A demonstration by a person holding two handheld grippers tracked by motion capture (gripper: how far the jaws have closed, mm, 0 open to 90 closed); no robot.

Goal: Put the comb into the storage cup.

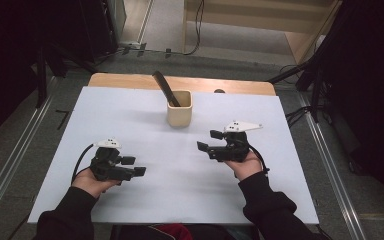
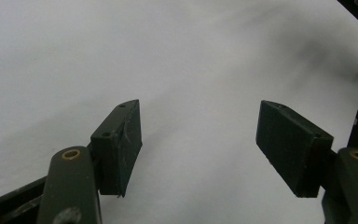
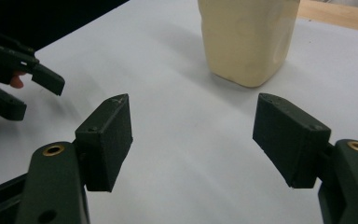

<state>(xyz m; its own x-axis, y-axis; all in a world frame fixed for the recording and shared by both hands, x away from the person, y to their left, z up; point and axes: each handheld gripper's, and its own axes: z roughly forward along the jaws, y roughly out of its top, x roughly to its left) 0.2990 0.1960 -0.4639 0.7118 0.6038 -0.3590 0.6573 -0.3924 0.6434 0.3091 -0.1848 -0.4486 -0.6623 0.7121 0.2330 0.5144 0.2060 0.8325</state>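
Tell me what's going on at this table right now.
A person sits at a table covered by a white sheet, holding a two-jaw gripper in each hand. The left gripper and the right gripper both hover with jaws open and nothing between them. A cream cup stands near the far middle of the sheet with a dark tool leaning out of it. The right gripper's own view faces the cup, so it seems the likelier one to reach for it.

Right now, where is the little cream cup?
In the high view the cream cup stands at the far middle of the white table, a dark comb-like tool inside, ahead of the right gripper.
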